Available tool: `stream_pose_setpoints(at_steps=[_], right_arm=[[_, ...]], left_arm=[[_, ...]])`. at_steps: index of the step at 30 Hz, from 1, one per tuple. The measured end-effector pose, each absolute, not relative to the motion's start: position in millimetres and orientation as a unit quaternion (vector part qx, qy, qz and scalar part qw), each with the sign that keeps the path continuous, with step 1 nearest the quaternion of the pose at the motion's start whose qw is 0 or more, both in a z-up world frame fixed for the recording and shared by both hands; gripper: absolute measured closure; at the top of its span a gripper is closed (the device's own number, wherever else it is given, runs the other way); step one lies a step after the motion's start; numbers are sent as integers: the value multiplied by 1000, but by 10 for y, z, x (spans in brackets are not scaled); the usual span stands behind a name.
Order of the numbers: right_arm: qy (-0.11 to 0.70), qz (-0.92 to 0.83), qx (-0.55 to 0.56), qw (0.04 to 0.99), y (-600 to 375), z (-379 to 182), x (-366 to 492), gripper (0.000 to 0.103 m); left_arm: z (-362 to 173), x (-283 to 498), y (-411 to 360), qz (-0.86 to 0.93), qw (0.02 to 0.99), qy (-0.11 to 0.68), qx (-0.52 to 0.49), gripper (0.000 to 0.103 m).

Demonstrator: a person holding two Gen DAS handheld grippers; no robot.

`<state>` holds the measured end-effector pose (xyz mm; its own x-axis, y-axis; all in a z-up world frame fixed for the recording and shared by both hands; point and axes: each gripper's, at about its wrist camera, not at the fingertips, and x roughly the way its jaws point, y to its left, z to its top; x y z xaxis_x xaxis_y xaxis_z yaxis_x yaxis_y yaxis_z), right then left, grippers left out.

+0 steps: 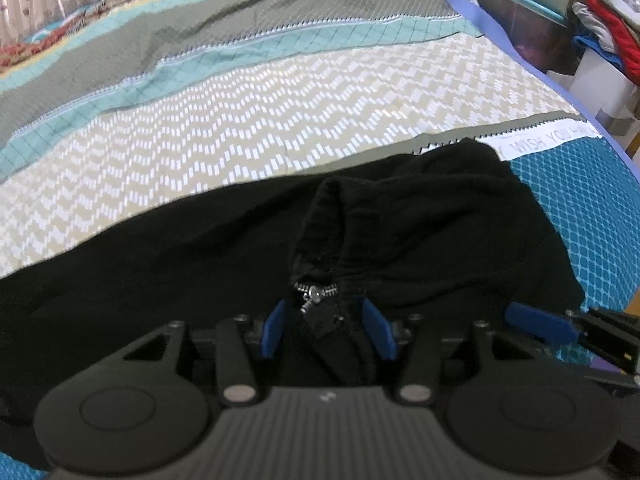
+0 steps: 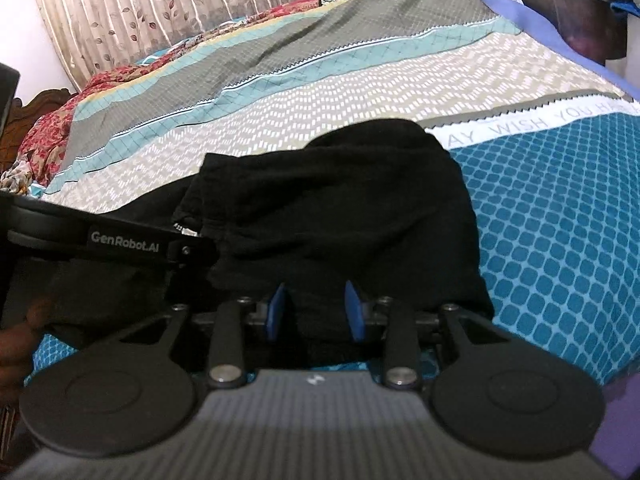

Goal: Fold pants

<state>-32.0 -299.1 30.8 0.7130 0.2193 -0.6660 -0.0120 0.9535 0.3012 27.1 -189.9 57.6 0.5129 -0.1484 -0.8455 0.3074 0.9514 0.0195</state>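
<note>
Black pants [image 1: 420,224] lie on the bed, bunched at the waist, with a silver zipper [image 1: 316,294] showing. My left gripper [image 1: 326,322] has its blue fingers [image 1: 274,330] on either side of the waistband fabric at the zipper; the jaws stand apart with cloth between them. My right gripper [image 2: 316,308] sits at the near edge of the pants [image 2: 340,208], blue fingers [image 2: 276,312] apart with black cloth between. The left gripper's black body [image 2: 120,240] shows at left in the right wrist view. The right gripper's finger [image 1: 540,322] shows at right in the left wrist view.
The bed cover [image 1: 280,120] has beige zigzag, teal and olive bands, and a blue lattice part [image 2: 560,220]. A curtain [image 2: 160,8] hangs behind. Piled clothes [image 1: 608,28] and a glass-topped table [image 1: 520,4] stand at the right of the bed.
</note>
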Motion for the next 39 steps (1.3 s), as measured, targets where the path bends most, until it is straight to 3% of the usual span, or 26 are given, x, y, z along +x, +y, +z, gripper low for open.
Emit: stream_pose_setpoints(at_steps=[10,26,39], right_arm=[[331,78,140,930,-2935,532,-376,65],[389,91,155,904,-2729,305,-248,65],[351,100,170,915,-2848,466,-307,65]], left_arm=[[681,203,-1831,-124,874,462,85,59],[613,201,-1816,-119,870,470,91,59],[545,246,-1820,-115,866,477,97,57]])
